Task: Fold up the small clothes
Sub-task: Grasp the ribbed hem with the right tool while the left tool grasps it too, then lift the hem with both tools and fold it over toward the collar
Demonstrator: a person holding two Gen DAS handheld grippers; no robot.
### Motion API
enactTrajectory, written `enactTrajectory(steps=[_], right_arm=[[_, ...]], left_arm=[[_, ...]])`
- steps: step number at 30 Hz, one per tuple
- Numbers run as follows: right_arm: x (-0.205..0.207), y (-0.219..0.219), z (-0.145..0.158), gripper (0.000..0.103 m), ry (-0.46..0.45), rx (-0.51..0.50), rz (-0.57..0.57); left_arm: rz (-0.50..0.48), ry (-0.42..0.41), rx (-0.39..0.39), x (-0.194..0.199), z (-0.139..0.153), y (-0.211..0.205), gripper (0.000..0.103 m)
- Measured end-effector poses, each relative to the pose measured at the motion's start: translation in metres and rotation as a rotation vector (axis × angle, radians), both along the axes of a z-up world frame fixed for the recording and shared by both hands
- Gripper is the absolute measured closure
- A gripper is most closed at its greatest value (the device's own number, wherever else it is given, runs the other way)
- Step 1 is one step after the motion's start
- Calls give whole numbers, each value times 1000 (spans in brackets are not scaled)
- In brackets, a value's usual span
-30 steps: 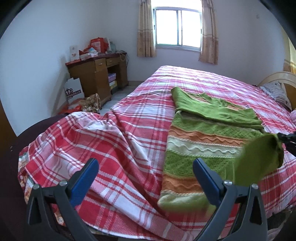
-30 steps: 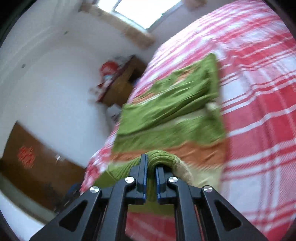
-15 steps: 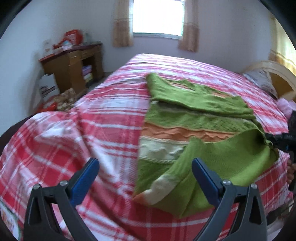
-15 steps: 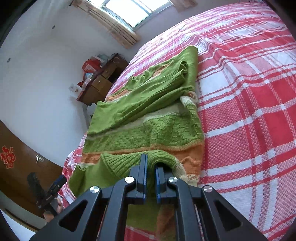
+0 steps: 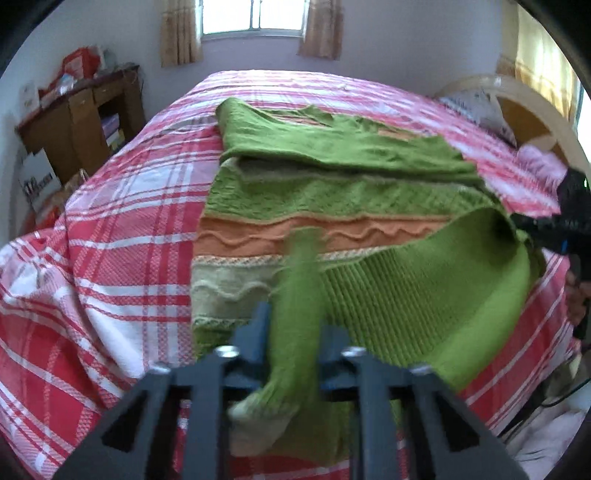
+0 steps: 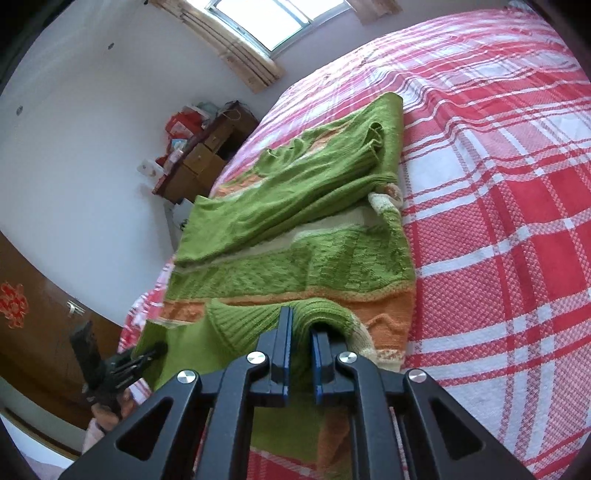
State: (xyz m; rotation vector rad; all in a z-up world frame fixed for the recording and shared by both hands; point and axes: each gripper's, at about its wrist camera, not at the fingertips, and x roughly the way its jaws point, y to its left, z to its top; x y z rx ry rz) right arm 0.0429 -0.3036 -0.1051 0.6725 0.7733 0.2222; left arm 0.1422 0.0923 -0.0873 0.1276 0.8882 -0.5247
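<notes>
**Left jaws close on the sweater's hem corner**

Wide open a second ago with nothing between them, the left gripper (image 5: 293, 354) has come down over the near corner of the sweater (image 5: 332, 206), and its jaws are closing with a bunched strip of green knit running up between them. The pads look to press on that strip, though the picture is blurred there.

The right gripper (image 6: 299, 354) is clamped nearly closed on a fold of ribbed green hem, which humps up over its blue pads (image 6: 286, 345). In the left wrist view it shows at 3 o'clock as a dark shape at the cloth's raised edge.

The sweater lies on a bed (image 5: 122, 236) covered in red, pink and white plaid, filling the middle of the left view. It is a knitted piece, mostly bright green, with bands across the body: textured green, orange with a wavy ridge, pale cream, then ribbed green hem. Its far part, toward 12 o'clock, has the sleeves folded across the chest. The near hem is lifted and turned back toward 4 o'clock, showing its smoother green inside.

A brown desk (image 5: 77, 122) stands at 10 o'clock beside the bed, and a curtained window (image 5: 255, 16) sits at 12 o'clock
</notes>
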Motion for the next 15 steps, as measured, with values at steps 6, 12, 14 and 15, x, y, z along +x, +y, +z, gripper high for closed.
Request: enactTrajectory(steps=[6,12,14,15], right_arm=[[-15,-13,22,92,-101,104,11],[-23,-31,13,84,-97,294,-3],[-28,-46,6,75,-95,364,-66],[-31,-54,6,68,-104,371,-103]], left_arm=[[44,26,-59,1,0,17,89],[58,9,-50,7,-3,8,89],[74,16,-58,10,-3,10,89],[80,20,-64,12,-3,12,89]])
